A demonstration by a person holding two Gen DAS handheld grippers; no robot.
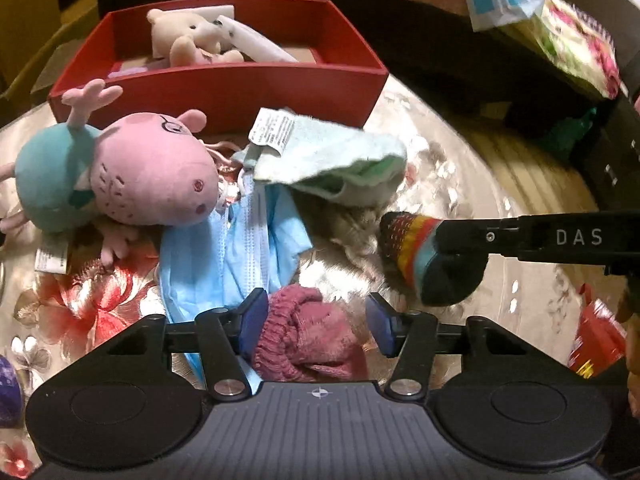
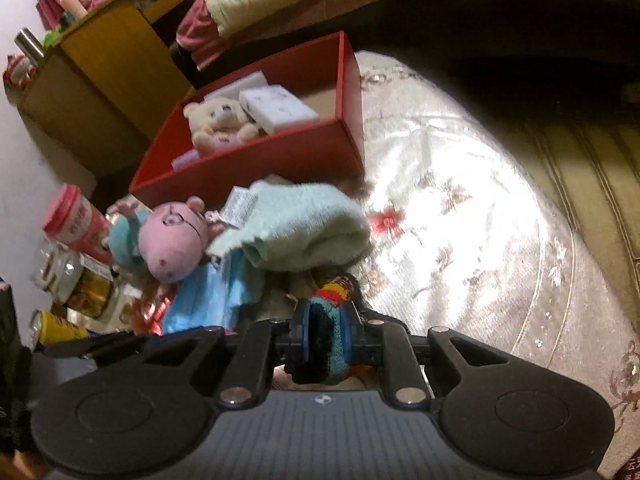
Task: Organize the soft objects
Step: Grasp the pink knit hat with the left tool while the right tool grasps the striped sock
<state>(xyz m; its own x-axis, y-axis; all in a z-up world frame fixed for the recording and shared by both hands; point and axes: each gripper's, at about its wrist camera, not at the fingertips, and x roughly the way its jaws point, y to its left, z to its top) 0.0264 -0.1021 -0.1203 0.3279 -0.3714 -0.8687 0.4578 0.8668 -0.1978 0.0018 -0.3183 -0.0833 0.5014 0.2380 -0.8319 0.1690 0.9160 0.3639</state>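
Glossy tablecloth (image 2: 460, 216), knitted pink sock (image 1: 308, 336)

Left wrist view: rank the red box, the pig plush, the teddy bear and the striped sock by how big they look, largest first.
1. Red box
2. Pig plush
3. Teddy bear and striped sock: they look about alike. The bear sits farther from the camera, and the right gripper hides part of the sock, so their real order is unsure.

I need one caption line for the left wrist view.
Left gripper straddles a pink knit item; right gripper pinches a striped sock.
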